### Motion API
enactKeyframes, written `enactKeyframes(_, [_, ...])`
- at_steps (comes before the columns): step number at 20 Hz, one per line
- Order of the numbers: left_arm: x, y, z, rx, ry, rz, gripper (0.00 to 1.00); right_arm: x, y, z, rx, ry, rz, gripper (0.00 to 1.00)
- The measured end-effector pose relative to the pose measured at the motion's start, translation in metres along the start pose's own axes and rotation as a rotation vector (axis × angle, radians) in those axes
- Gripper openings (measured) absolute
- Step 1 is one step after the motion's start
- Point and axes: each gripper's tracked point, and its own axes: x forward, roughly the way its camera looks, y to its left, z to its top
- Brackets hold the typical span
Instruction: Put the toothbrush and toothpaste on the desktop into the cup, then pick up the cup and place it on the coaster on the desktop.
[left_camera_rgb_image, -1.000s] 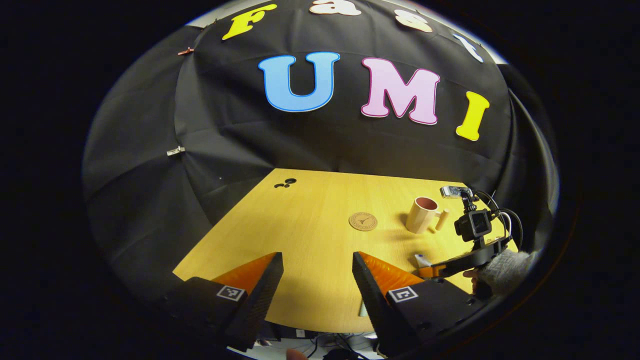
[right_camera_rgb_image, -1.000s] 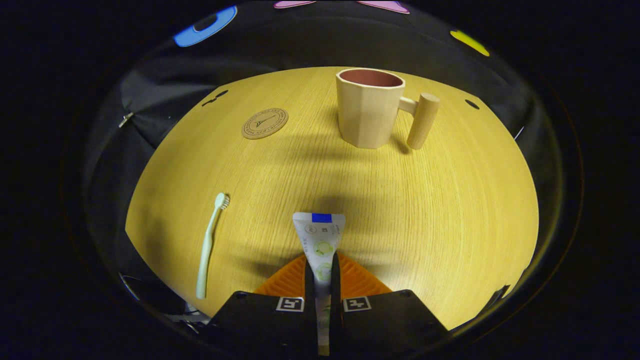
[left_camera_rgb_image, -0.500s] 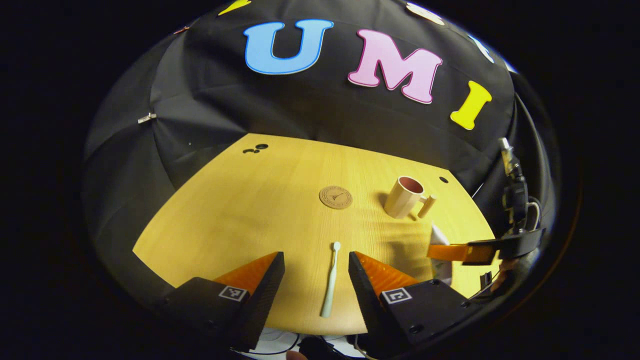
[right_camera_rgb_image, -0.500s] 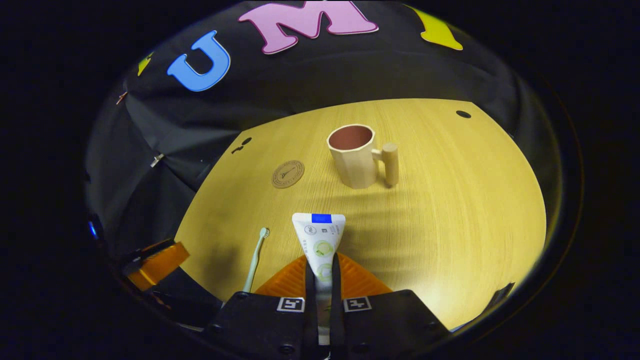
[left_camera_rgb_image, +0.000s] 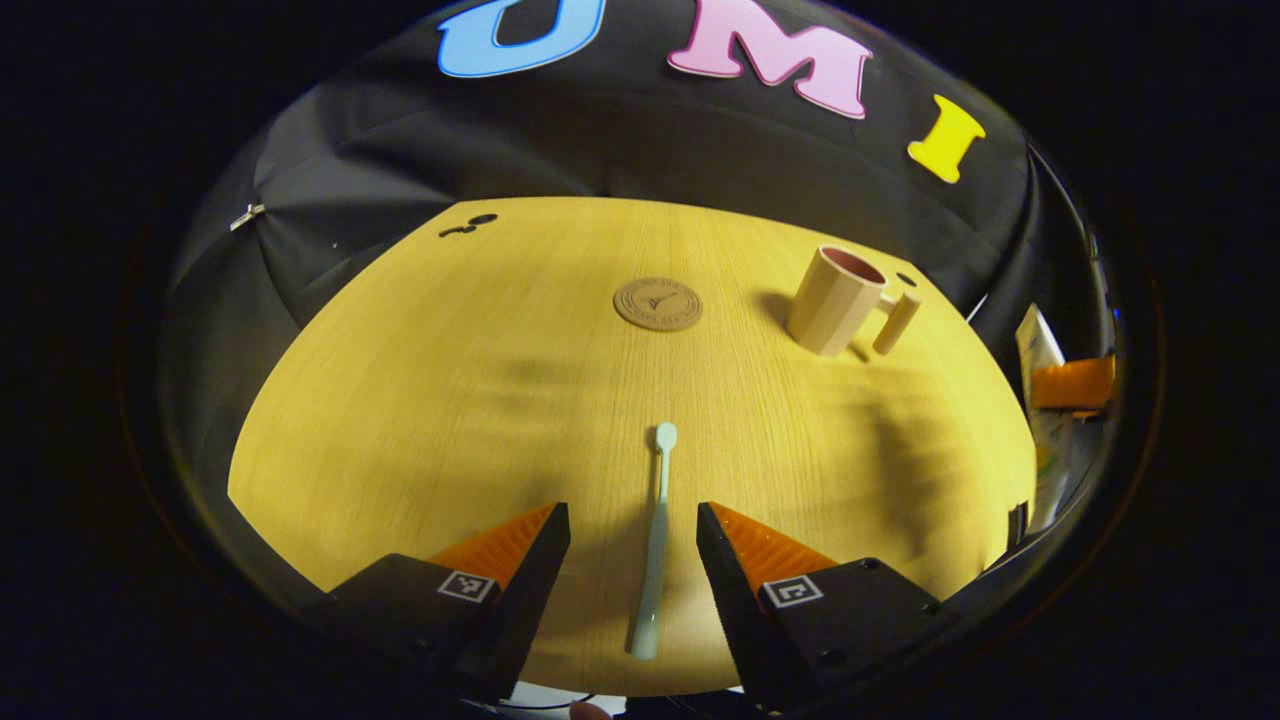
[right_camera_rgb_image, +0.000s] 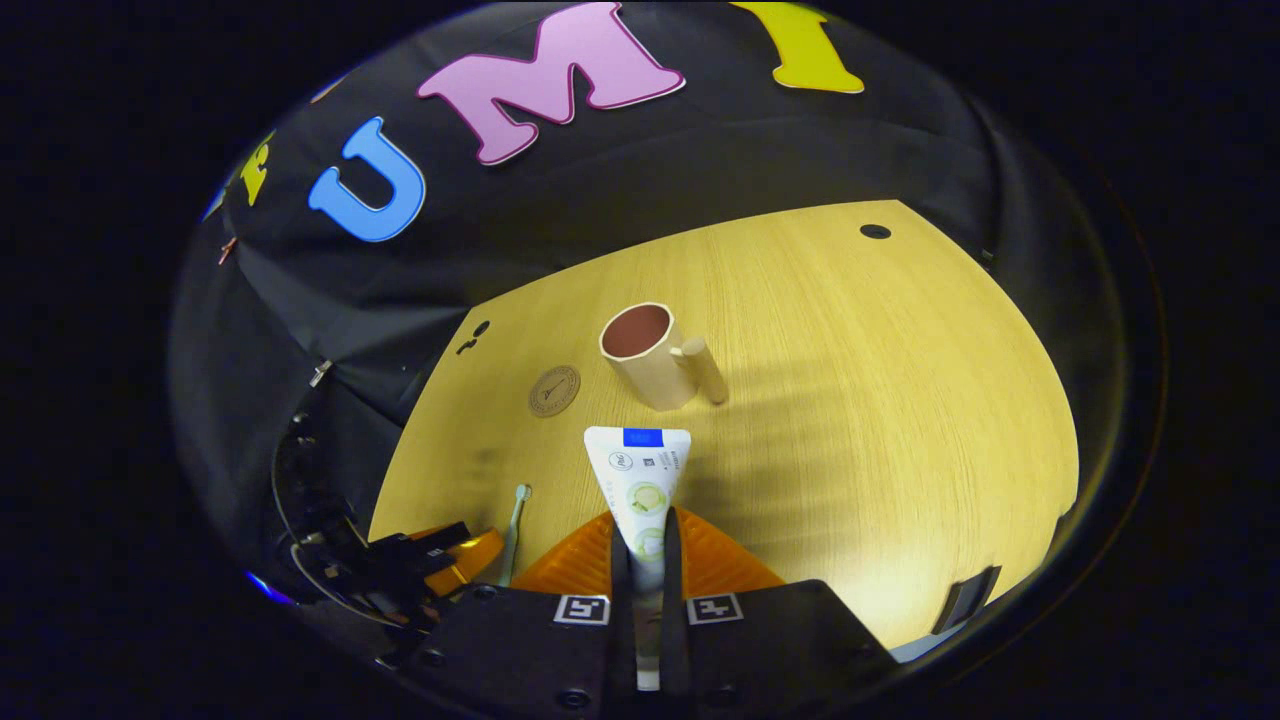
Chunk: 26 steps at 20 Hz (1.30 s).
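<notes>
1. Black cloth walls (left_camera_rgb_image: 620, 150) enclose a yellow wood-grain desktop (left_camera_rgb_image: 480, 400), which serves as the work surface.
2. Cup (left_camera_rgb_image: 835, 300): the landmark; it stands upright on the desktop with its peg-like handle on the side away from the coaster, and its inside looks empty from the right gripper view (right_camera_rgb_image: 650, 368).
3. Coaster (left_camera_rgb_image: 658, 303): a round brown disc lying flat on the desktop near the cup, apart from it, with bare wood between.
4. Toothbrush (left_camera_rgb_image: 652, 540): it lies flat on the desktop well short of the cup, near the front edge, head pointing toward the coaster.
5. Left gripper (left_camera_rgb_image: 632, 560): its fingers are spread wide on either side of the toothbrush handle; whether they touch it cannot be told.
6. Right gripper (right_camera_rgb_image: 647, 560): clenched on the toothpaste (right_camera_rgb_image: 640, 480), both fingers pressing the tube, whose flat crimped end points toward the cup; the tube is held above the desktop, well short of the cup.
</notes>
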Motion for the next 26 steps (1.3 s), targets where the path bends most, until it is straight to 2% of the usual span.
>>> enactKeyframes(7, [0.024,0.003,-0.013,0.077,0.052,0.035,0.8,-0.005,-0.021,0.004,0.035,0.01,-0.023,0.13])
enactKeyframes(12, [0.025,0.001,-0.016,0.112,0.083,0.018,0.78,-0.003,-0.027,0.004,0.045,0.015,-0.019,0.13])
enactKeyframes(15, [0.027,0.001,-0.016,0.107,0.11,0.025,0.64,-0.003,-0.026,0.008,0.047,0.012,-0.007,0.13])
enactKeyframes(19, [0.027,0.0,-0.016,0.122,0.125,0.02,0.34,-0.004,-0.029,0.007,0.046,0.011,-0.001,0.13])
enactKeyframes(20, [0.026,-0.002,-0.014,0.135,0.127,0.008,0.31,-0.003,-0.03,0.009,0.048,0.009,0.002,0.07])
enactKeyframes(21, [0.029,-0.003,-0.016,0.146,0.129,0.004,0.17,-0.004,-0.031,0.01,0.05,0.006,0.005,0.13])
enactKeyframes(22, [0.028,-0.003,-0.014,0.148,0.122,-0.002,0.1,-0.005,-0.031,0.012,0.049,0.001,0.009,0.13])
enactKeyframes(24, [0.028,-0.002,-0.011,0.121,0.099,-0.017,0.09,-0.004,-0.032,0.016,0.04,-0.016,0.025,0.13])
enactKeyframes(26, [0.026,-0.003,-0.01,0.092,0.069,-0.039,0.07,-0.001,-0.023,0.028,0.021,-0.071,0.077,0.13])
